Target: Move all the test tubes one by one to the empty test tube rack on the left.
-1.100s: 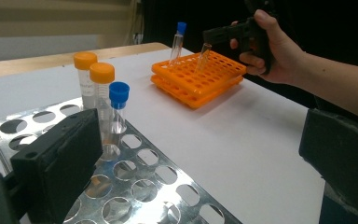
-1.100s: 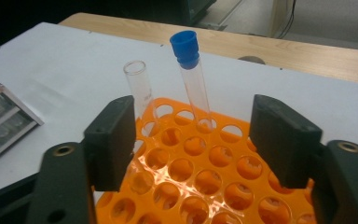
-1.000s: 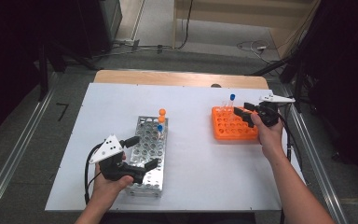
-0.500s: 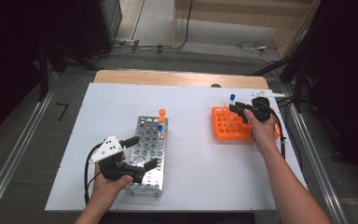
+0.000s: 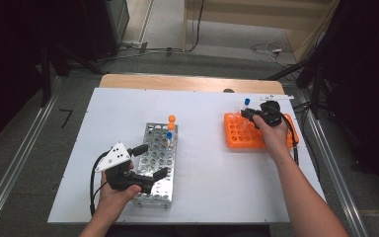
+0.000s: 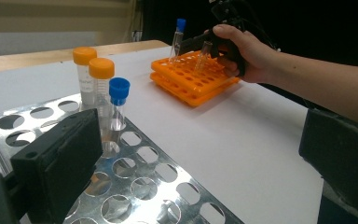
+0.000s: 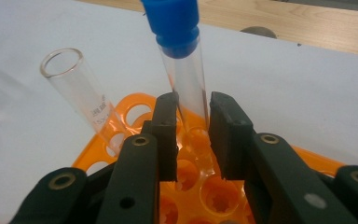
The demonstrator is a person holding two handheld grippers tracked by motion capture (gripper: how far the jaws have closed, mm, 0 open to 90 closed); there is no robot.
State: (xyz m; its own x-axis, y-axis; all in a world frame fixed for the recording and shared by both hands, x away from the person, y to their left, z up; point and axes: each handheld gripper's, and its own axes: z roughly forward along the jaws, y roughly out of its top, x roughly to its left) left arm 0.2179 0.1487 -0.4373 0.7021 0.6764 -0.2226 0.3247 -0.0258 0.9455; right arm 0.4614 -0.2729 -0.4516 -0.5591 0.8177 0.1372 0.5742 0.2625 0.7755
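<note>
Right gripper view: the blue-capped tube (image 7: 182,70) stands in a far hole of the orange rack (image 7: 135,105), now between the right gripper's (image 7: 192,109) jaws, which have just been closing and pinch its glass. It looks ready to lift. Left of it leans an uncapped tube (image 7: 81,91). The left gripper (image 5: 150,178) rests wide open at the metal rack (image 5: 160,163).

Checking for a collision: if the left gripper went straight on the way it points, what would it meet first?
Probably the blue-capped tube standing in the metal rack, between the left gripper jaws' line; depth is uncertain.
</note>
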